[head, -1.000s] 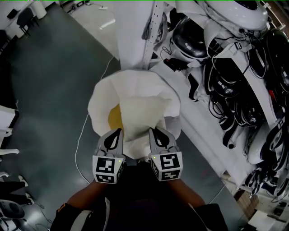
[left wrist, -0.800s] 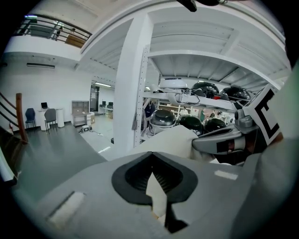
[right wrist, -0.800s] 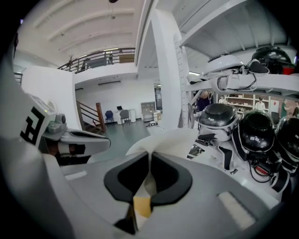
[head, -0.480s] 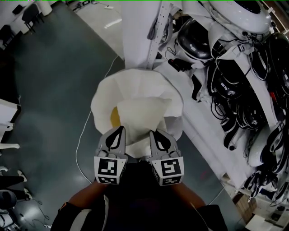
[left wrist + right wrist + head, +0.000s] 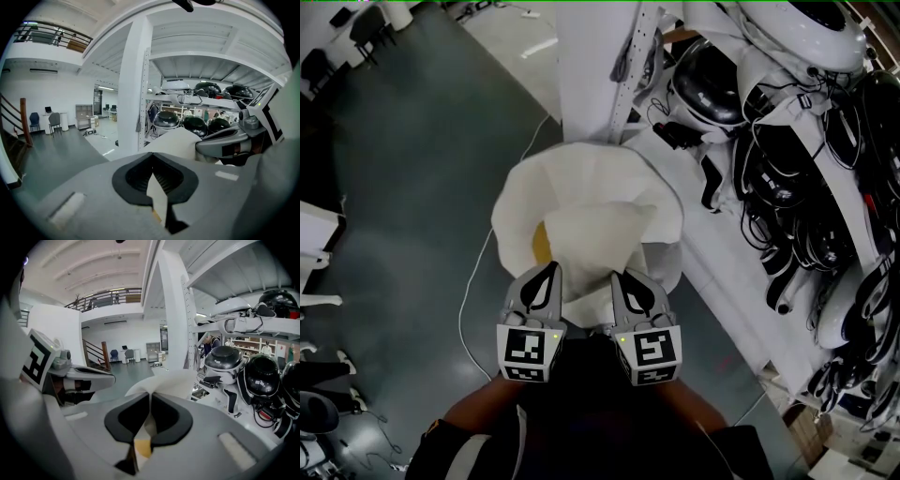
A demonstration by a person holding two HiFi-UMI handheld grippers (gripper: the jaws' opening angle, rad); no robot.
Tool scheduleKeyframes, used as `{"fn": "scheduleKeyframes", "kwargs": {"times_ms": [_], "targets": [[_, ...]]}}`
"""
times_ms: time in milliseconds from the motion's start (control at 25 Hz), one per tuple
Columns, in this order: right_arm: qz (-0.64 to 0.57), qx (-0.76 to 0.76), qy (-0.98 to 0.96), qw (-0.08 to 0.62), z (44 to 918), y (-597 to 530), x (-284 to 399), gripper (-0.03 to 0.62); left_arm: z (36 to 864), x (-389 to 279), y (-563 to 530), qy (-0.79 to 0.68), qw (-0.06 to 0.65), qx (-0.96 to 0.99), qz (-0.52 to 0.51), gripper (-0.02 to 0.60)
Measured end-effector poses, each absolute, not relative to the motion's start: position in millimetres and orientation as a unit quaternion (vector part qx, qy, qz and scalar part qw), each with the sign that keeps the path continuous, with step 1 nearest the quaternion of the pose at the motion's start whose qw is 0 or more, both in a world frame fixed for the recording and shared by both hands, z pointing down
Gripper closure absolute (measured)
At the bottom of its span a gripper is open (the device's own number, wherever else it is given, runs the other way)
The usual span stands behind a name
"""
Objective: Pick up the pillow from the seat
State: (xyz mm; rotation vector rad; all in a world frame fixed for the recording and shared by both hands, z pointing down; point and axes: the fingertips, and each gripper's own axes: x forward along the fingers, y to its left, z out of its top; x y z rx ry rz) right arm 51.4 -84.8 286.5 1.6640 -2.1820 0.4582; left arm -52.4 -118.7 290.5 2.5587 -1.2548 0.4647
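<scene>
Pillow [image 5: 595, 244], white, is held by its near edge in both tools, hanging over the round white seat [image 5: 581, 173]. I can't tell if its far end touches the seat. Left tool [image 5: 550, 272] is clamped almost fully together on the near-left edge; in the left gripper view a thin fold of white fabric runs down between the black pads, pinched. Right tool [image 5: 622, 278] is just as nearly closed on the near-right edge, with fabric squeezed between its pads in the right gripper view and the pillow fanning out above the tips. The two tools sit side by side, near each other, marker cubes facing me. A yellow patch [image 5: 540, 246] shows at the pillow's left edge; can't tell if it belongs to the pillow or the seat. My forearms [image 5: 478, 412] come in from the bottom of the head view. The seat stands on a grey floor [image 5: 403, 187], and a white cord [image 5: 467, 300] loops on the floor left of the seat. A white post [image 5: 595, 66] rises just behind the seat. To the right is a white shelf [image 5: 741, 272] crowded with dark helmets [image 5: 708, 80] and black cables [image 5: 787, 187].
</scene>
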Motion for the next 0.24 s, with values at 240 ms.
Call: {"fn": "scheduleKeyframes", "kwargs": {"times_ms": [240], "targets": [[0.156,0.592,-0.77,0.18,283.3,-89.1,53.9,0.576,288.4,-51.1,-122.6,-0.433,0.12,0.88,0.154,0.58]]}}
